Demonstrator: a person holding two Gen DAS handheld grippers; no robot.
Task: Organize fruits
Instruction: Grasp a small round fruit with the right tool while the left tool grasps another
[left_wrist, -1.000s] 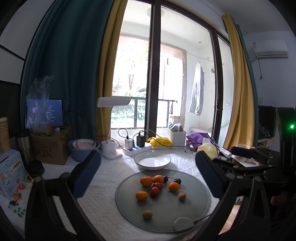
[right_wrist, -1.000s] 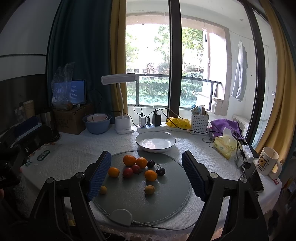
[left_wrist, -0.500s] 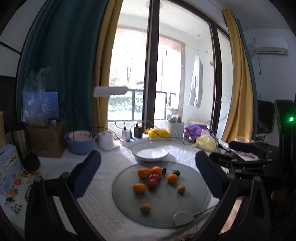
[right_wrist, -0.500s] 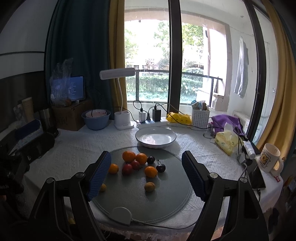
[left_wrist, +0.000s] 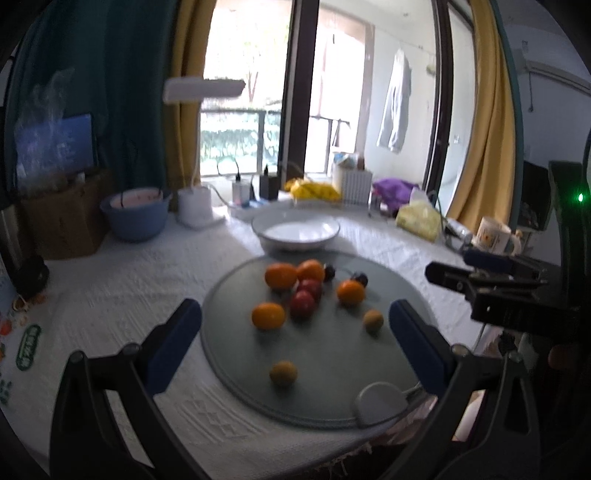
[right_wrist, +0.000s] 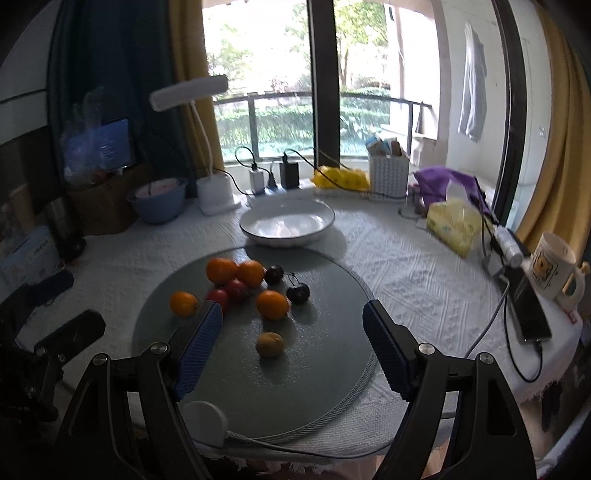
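The fruits are spread over a round grey mat (right_wrist: 332, 376) on the bench. Four oranges are seen: two (right_wrist: 221, 270) (right_wrist: 250, 273) touching at the far side, one (right_wrist: 183, 304) apart to the left, one (right_wrist: 272, 304) nearer the middle. Two red fruits (right_wrist: 237, 289) (right_wrist: 218, 295) are nestled between them. Two dark cherries (right_wrist: 274, 274) (right_wrist: 298, 293) with stems are set just right of the cluster. A small yellow-brown fruit (right_wrist: 270, 344) is placed alone towards the near side, and another (left_wrist: 283, 373) is seen nearer the mat's edge. A white bowl (right_wrist: 287, 223), empty, is stood just beyond the mat.
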